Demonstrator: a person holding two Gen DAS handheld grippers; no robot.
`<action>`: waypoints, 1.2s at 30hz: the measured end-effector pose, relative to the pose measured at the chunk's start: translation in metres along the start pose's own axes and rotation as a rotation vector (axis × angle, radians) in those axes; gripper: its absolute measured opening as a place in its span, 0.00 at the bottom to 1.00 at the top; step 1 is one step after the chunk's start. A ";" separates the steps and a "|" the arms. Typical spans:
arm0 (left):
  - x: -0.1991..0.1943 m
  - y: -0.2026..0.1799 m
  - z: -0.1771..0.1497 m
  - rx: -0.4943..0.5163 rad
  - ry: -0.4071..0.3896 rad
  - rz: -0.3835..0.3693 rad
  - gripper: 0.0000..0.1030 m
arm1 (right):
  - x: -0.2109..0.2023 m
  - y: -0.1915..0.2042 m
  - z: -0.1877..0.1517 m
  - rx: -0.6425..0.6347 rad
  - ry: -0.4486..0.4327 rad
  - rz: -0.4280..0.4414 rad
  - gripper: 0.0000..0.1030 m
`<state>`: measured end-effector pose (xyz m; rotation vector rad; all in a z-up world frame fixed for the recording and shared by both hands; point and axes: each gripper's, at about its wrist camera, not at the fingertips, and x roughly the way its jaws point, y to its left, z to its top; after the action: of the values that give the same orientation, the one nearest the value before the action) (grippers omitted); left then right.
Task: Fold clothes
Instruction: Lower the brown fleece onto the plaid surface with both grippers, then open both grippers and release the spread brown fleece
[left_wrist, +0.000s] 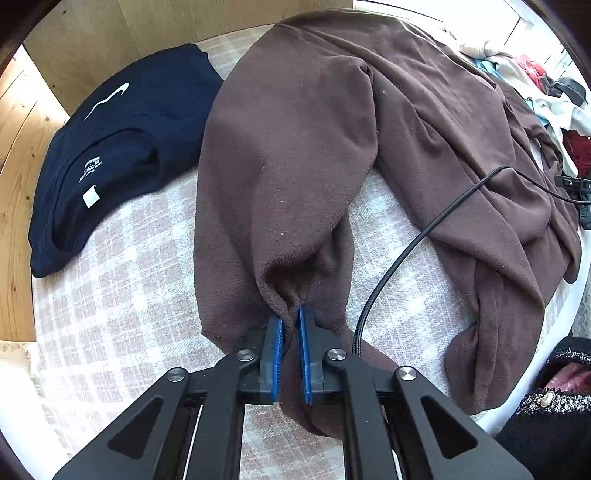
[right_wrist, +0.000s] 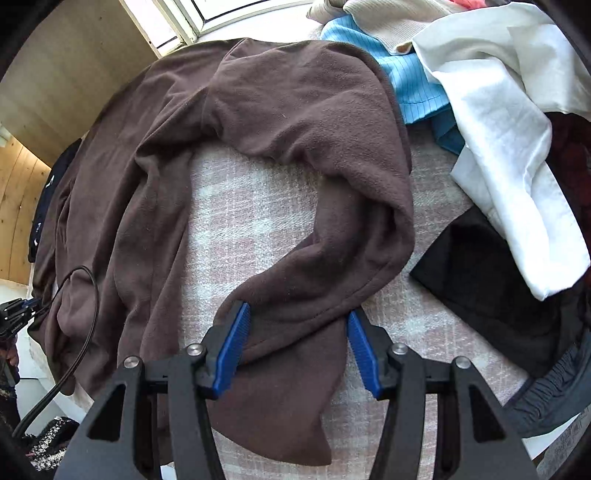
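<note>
Jaws first: the left gripper (left_wrist: 290, 325) is clenched, blue pads (left_wrist: 276, 354) pinching a bunched fold of the brown fleece garment (left_wrist: 288, 147), while the right gripper (right_wrist: 298, 325) stands spread wide, its pads either side of a brown sleeve (right_wrist: 295, 295) without closing on it. The fleece sprawls across the middle of the checked blanket (left_wrist: 129, 258), curving in a loop around a bare patch. A folded navy shirt (left_wrist: 122, 147) sits at the blanket's left edge by the wooden wall (left_wrist: 22, 177). A black cable (left_wrist: 406, 251) trails over the fleece. Along the right edge lies a heap: white cloth (right_wrist: 509, 147), blue striped fabric (right_wrist: 406, 81), black garment (right_wrist: 487, 280).
</note>
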<state>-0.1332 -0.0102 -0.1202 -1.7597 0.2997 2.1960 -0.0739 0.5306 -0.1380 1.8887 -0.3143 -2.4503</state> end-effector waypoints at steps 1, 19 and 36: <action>-0.003 0.002 0.000 -0.012 -0.007 -0.016 0.05 | 0.002 0.004 -0.001 -0.019 0.002 -0.017 0.54; -0.114 0.117 0.032 -0.131 -0.187 0.385 0.15 | -0.099 -0.005 0.004 -0.204 -0.187 -0.413 0.37; -0.075 -0.128 -0.074 0.280 -0.094 -0.203 0.35 | -0.052 0.146 -0.149 -0.292 -0.157 0.058 0.49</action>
<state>-0.0045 0.0749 -0.0594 -1.4646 0.3691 1.9780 0.0689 0.3749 -0.0986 1.5554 -0.0113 -2.4512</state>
